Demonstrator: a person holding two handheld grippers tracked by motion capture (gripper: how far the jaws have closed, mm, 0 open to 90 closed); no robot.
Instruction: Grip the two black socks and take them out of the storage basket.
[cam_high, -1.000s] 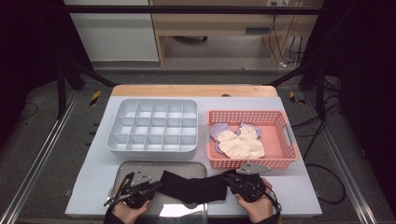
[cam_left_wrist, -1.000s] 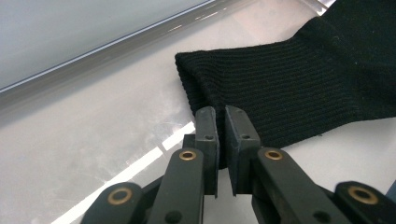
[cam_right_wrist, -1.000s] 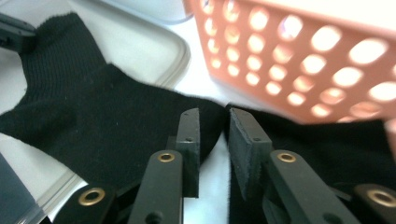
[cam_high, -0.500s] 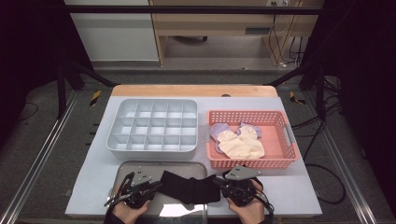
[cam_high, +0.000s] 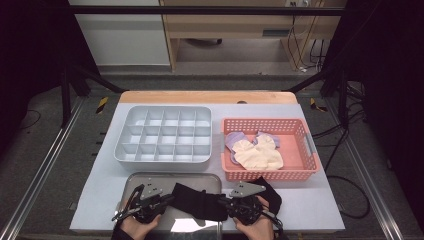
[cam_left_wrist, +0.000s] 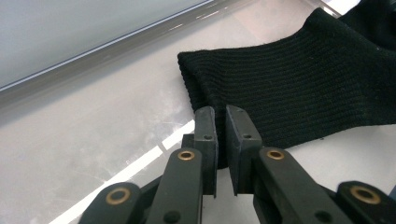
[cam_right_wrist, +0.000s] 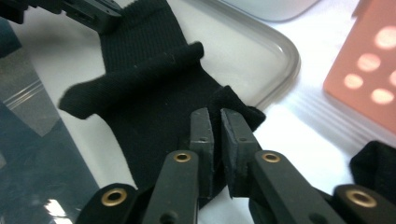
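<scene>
Where the metal tray (cam_high: 150, 179) sits at the near edge of the table (cam_high: 100, 185), a black sock (cam_high: 200, 202) lies flat across it. The left gripper (cam_high: 167, 199) is at one end of the sock and the right gripper (cam_high: 223, 202) is at the other end.

In the left gripper view, the two jaws are almost together, with the ribbed cuff edge of the sock (cam_left_wrist: 299, 88) pinched between them. In the right gripper view, the jaws are also nearly together and hold a bit of the sock (cam_right_wrist: 154, 98). One part of the sock is rolled over on itself there, and the left gripper (cam_right_wrist: 100, 21) shows at the top, cut off by the edge.

From the high view, the hands (cam_high: 137, 227) are cut off at the bottom, so little of them shows. A second dark cloth (cam_high: 270, 195) lies just right of the right gripper; what it is stays hard to tell.

Behind the tray stands a grey box (cam_high: 165, 135) with many small cells. Beside it is a pink basket (cam_high: 300, 135) with pale yellow (cam_high: 257, 155) and purple cloth (cam_high: 234, 142) inside. The purple cloth is partly hidden under the yellow one.
</scene>
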